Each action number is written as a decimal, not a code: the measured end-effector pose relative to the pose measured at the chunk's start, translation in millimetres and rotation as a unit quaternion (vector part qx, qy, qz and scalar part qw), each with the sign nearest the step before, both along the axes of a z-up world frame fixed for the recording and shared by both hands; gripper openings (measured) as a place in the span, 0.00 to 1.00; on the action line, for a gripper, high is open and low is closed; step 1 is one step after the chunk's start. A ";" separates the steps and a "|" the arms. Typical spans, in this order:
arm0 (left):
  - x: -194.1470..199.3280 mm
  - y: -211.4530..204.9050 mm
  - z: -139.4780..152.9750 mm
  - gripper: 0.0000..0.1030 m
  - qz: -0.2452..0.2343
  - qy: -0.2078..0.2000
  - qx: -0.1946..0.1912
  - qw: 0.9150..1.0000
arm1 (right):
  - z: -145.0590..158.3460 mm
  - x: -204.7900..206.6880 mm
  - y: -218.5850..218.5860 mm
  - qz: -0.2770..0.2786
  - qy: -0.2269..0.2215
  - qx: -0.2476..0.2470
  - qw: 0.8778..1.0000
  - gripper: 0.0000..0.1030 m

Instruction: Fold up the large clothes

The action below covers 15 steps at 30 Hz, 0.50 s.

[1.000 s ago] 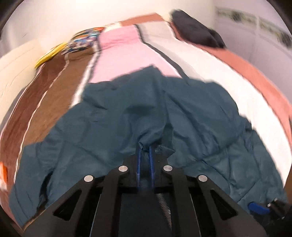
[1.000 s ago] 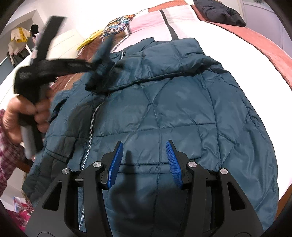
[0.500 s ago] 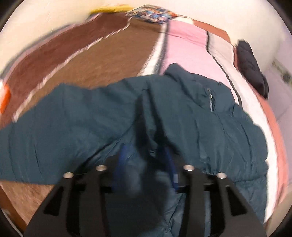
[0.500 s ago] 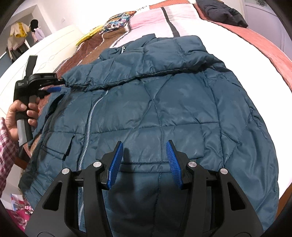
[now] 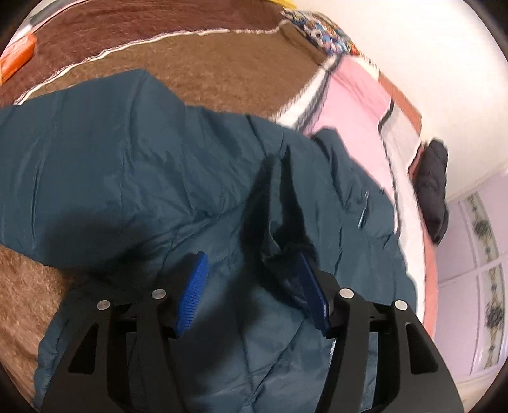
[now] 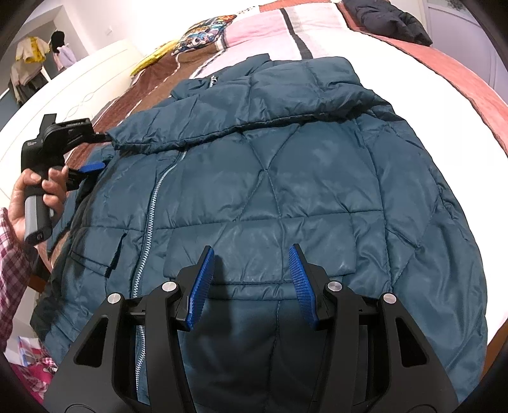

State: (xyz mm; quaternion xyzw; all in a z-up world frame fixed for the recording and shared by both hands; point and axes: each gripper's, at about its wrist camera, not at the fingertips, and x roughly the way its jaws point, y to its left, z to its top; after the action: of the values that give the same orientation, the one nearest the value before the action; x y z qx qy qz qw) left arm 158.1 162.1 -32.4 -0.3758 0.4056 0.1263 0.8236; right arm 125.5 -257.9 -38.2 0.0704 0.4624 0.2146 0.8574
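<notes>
The teal jacket [image 6: 285, 178] covers the bed [image 6: 412, 82] beneath both claws.

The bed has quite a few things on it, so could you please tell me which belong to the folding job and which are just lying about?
Belongs to the job:
- teal puffer jacket, spread on the bed
- left gripper, open
- right gripper, open

Just lying about:
- dark garment at the far edge
- patterned pillow
- yellow item
- orange object
- striped blanket

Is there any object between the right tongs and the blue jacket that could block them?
No, nothing visible does. The right tongs hang open right over the jacket, with only bare quilted fabric between their blue fingers.
</notes>
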 end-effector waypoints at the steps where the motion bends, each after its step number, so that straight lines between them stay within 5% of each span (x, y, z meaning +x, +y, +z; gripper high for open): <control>1: -2.2 3.3 2.5 0.55 0.013 -0.008 -0.004 1.000 | -0.2 0.0 0.3 0.000 0.000 0.000 1.000 0.48; 5: -1.4 11.5 0.1 0.58 0.020 -0.010 -0.030 0.999 | -1.1 -0.8 0.2 0.000 0.001 -0.001 1.000 0.48; 12: 18.0 -8.1 -2.4 0.60 -0.023 0.002 -0.020 1.000 | -0.3 -2.1 0.7 0.000 0.002 -0.003 1.000 0.48; 15: 10.5 -1.6 4.6 0.60 -0.009 -0.033 -0.048 0.998 | -0.2 -2.9 0.0 0.000 0.002 -0.003 1.000 0.48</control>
State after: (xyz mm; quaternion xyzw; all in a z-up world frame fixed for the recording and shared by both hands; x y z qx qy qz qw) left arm 168.6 160.4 -27.8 -0.4151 0.3868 0.0870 0.8189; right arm 122.6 -258.0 -38.4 0.0687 0.4644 0.2131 0.8569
